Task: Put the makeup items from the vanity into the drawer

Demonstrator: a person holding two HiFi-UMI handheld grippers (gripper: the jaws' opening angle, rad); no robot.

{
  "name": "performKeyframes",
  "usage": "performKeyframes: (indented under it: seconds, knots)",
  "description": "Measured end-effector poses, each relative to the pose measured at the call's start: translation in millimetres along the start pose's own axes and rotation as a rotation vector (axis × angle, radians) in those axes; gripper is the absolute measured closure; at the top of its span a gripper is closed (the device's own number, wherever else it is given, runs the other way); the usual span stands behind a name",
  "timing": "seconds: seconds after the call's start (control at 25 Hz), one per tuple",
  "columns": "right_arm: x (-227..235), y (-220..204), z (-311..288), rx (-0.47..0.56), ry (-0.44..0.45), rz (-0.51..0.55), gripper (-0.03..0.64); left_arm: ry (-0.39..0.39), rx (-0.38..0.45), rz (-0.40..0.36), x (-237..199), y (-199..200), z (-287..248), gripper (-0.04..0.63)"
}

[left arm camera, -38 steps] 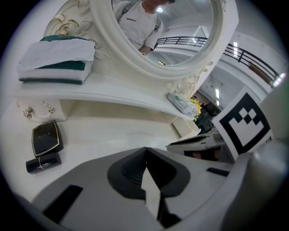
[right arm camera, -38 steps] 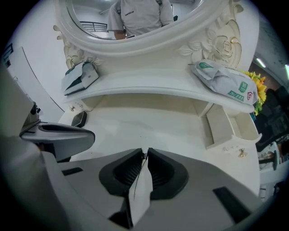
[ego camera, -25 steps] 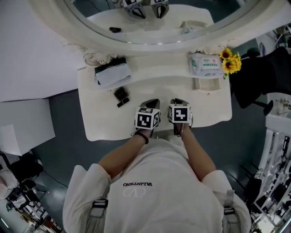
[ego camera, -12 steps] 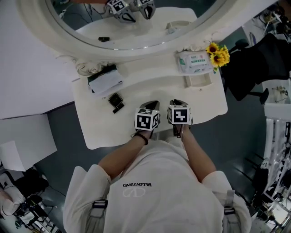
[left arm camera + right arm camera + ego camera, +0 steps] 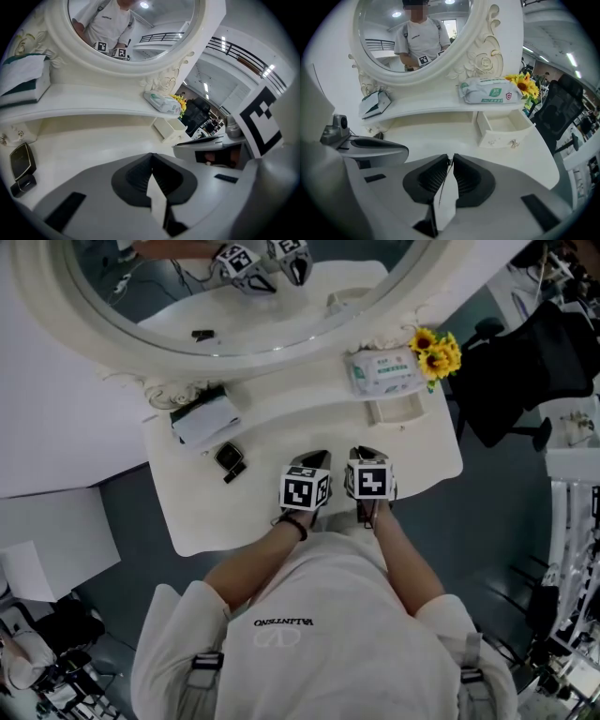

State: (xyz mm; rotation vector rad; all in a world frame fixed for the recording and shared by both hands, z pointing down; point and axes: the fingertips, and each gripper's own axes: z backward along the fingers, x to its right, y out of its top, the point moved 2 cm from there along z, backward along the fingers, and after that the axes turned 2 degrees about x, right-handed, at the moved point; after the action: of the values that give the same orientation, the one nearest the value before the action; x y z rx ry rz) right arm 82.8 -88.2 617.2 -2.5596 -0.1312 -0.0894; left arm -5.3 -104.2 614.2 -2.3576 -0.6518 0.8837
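The person stands at a cream vanity with both tools held low and side by side over the front edge of the worktop (image 5: 281, 442), the left tool (image 5: 313, 454) just beside the right tool (image 5: 368, 452), both pointing toward the oval mirror (image 5: 234, 343). In the left gripper view the left tool's ribbed pads meet at the tip with nothing between them. In the right gripper view the right tool is narrowed to a thin slit and is also empty. The makeup items lie on the worktop's left part, well apart from both tools: a black square compact (image 5: 227, 456) with a small black piece (image 5: 233, 472) right next to it; from the left tool's camera they show low at the left edge. Whether the two touch cannot be told. Behind them, on the raised shelf under the mirror, sits a dark and white box (image 5: 204, 414) with a white sheet sticking out of it. On the right end of that shelf lies a wipes pack (image 5: 384, 371) with a green label, and a bunch of sunflowers (image 5: 433, 352) stands just beside it. Below the pack a small drawer (image 5: 398, 411) is pulled open over the worktop; its inside looks bare and two little metal knobs show on its front in the right gripper view. A black chair (image 5: 525, 362) stands off the vanity's right side.
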Motion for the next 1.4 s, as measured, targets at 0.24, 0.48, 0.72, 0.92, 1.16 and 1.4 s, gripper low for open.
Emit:
performKeyframes:
  seconds: [0.24,0.48,0.72,0.92,1.16,1.4]
  knots:
    - [21.1,7.5,4.4,0.023,0.016,-0.013,0.561,-0.011,0.003,-0.009,19.9,6.9,-16.6,0.594]
    - [39.5,18.2,9.1,0.044,0.032,-0.013,0.561,-0.018,0.005,-0.014,40.9,16.1,-31.9,0.594]
    - [60.1,27.0,11.6,0.056,0.043,-0.024,0.561,-0.023,0.005,-0.017,58.2,25.6,-50.2,0.594]
    - [78.1,36.8,13.3,0.071,0.052,-0.03,0.561,-0.024,0.004,-0.023,72.4,34.8,-64.0,0.594]
    - [92.2,42.0,9.8,0.076,0.068,-0.04,0.561,-0.024,0.009,-0.03,84.8,46.0,-78.4,0.594]
    - [109.7,52.9,11.0,0.093,0.073,-0.05,0.561,-0.018,0.011,-0.034,93.7,58.5,-93.3,0.594]
